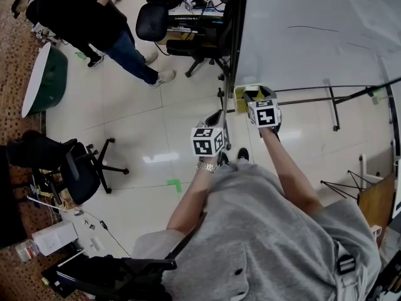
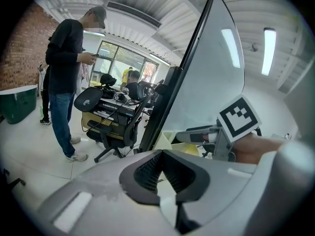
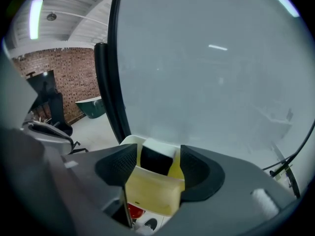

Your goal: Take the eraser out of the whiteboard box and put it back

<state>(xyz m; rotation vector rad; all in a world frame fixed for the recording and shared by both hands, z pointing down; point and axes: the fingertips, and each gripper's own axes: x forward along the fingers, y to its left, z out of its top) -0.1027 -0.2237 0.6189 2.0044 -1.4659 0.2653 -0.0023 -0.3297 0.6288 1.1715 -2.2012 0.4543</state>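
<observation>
A pale yellow whiteboard box [image 1: 240, 93] hangs at the lower left corner of the whiteboard [image 1: 313, 30]. In the right gripper view the box [image 3: 150, 193] holds a black eraser [image 3: 153, 161] with a white top. My right gripper [image 3: 157, 168] is open just above the box, one jaw to each side of the eraser, and the pads do not press on it. In the head view the right gripper [image 1: 259, 95] sits at the box. My left gripper [image 1: 214, 119] hangs lower left of it, shut and empty; in its own view the left gripper [image 2: 165, 168] looks toward the box [image 2: 172, 139].
A person [image 1: 94, 17] stands on the tiled floor at the far left. Office chairs [image 1: 150, 21] and a cluttered desk sit behind the board's black edge post [image 1: 235, 36]. Another chair [image 1: 75, 168] and a green tub [image 1: 47, 80] are at the left. Stand legs [image 1: 335, 108] run under the board.
</observation>
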